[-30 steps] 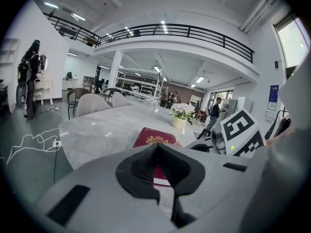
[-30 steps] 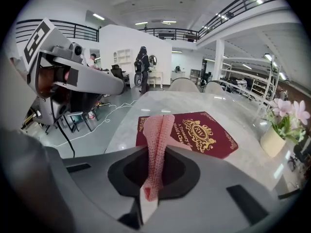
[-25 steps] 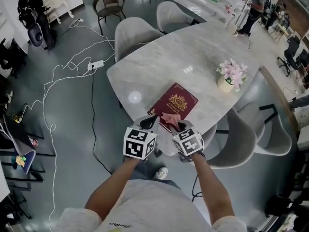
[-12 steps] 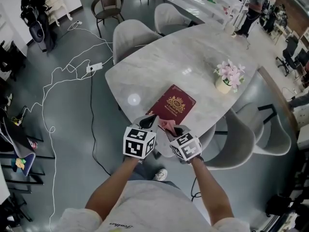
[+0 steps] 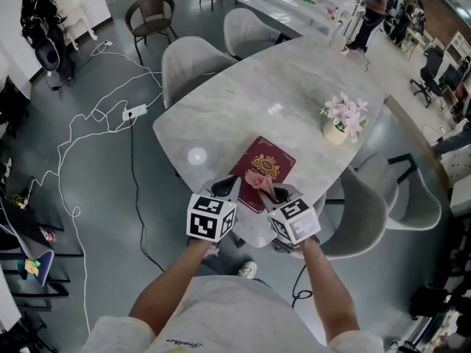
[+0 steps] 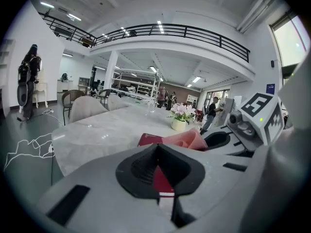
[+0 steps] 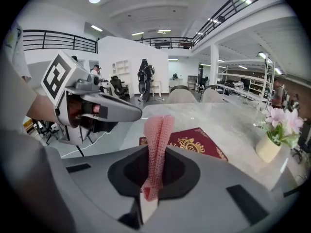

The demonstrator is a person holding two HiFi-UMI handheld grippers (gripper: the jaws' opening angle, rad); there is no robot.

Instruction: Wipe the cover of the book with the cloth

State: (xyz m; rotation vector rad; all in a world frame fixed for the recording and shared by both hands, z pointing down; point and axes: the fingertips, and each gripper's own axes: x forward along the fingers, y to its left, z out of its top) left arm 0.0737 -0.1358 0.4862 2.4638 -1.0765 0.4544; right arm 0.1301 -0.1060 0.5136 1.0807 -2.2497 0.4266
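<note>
A: Where is the book seen?
B: It is laid flat and closed on the table, near the edge that faces the person, with its dark red cover and gold emblem turned up. A flower pot is placed well apart from it, toward the right edge.
A: And the cloth?
B: The pink cloth is grasped by the fingers of the right gripper. They are clenched on its lower part, and the rest is seen standing up between them as a narrow fold. It is held over the near part of the book. Whether the cover is touched by it cannot be told with certainty; probably it is only just above.
A: How are the fingers of the left gripper set?
B: They are pressed together, and nothing is held between them. This gripper is held at the near edge of the table, just beside the book's near left side and close to the right gripper.
</note>
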